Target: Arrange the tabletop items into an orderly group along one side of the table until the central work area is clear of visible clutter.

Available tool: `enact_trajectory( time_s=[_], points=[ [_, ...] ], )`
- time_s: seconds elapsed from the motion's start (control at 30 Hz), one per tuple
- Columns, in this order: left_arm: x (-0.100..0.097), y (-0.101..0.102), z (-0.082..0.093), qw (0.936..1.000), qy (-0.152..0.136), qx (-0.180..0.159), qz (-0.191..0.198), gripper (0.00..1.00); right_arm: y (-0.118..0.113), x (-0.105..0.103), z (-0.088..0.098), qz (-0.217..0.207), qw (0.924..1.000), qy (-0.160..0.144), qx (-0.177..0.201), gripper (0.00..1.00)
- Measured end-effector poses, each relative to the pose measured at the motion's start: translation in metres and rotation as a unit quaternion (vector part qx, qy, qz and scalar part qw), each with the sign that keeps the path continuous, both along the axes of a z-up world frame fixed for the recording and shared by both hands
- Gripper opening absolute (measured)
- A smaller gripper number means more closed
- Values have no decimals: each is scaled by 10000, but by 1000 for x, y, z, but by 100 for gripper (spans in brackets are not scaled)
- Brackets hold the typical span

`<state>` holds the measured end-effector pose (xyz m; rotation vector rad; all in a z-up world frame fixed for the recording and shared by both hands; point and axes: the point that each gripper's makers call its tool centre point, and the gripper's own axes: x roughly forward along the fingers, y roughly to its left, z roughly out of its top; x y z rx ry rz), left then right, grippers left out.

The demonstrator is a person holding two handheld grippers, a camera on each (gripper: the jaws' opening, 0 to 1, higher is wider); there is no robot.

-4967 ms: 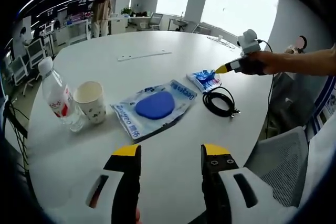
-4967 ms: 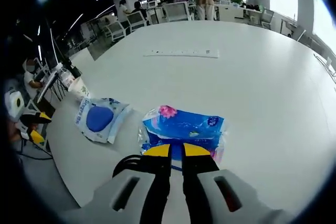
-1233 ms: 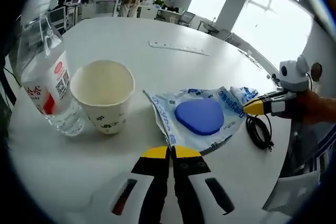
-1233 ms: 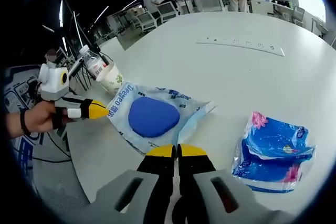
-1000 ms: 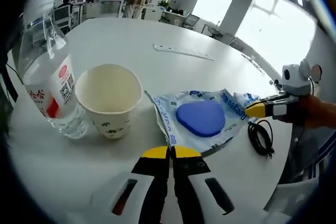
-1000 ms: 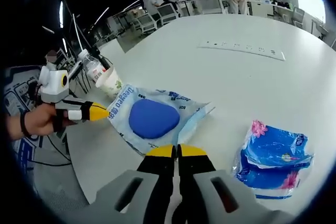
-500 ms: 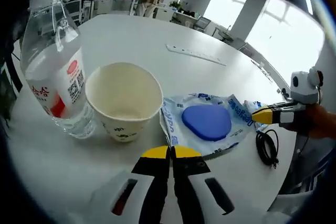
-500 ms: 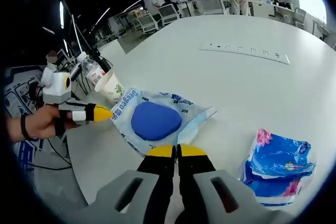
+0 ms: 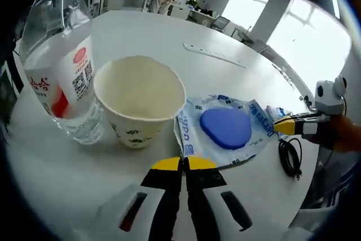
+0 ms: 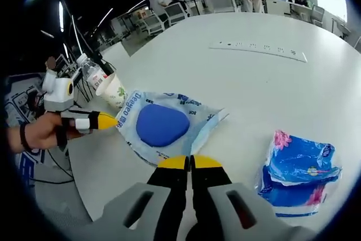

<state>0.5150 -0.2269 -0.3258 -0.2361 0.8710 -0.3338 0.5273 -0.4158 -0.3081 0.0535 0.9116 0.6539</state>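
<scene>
blue pouch (image 9: 225, 131) dragged up beside the paper cup (image 9: 139, 107).

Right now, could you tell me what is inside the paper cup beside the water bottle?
The paper cup looks empty: its pale inner wall shows nearly to the bottom. The near rim hides part of the floor. The water bottle stands against it.

Left gripper (image 9: 181, 163) and right gripper (image 10: 190, 162), jaws pressed together, each low over the table.

Opposed close views, shared pouch (image 9: 224, 131)
</scene>
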Motion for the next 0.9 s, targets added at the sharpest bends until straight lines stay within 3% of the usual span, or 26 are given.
enact_trajectory(
  time_s=[0.5,0.9],
  points=[
    [-1,6,1,9999,-92,48,-5,0,-2,2,-1,47,9999,-27,-112,0],
    [-6,17,6,9998,-116,135,24,7,-7,-2,1,38,9998,-71,-162,2]
  ],
)
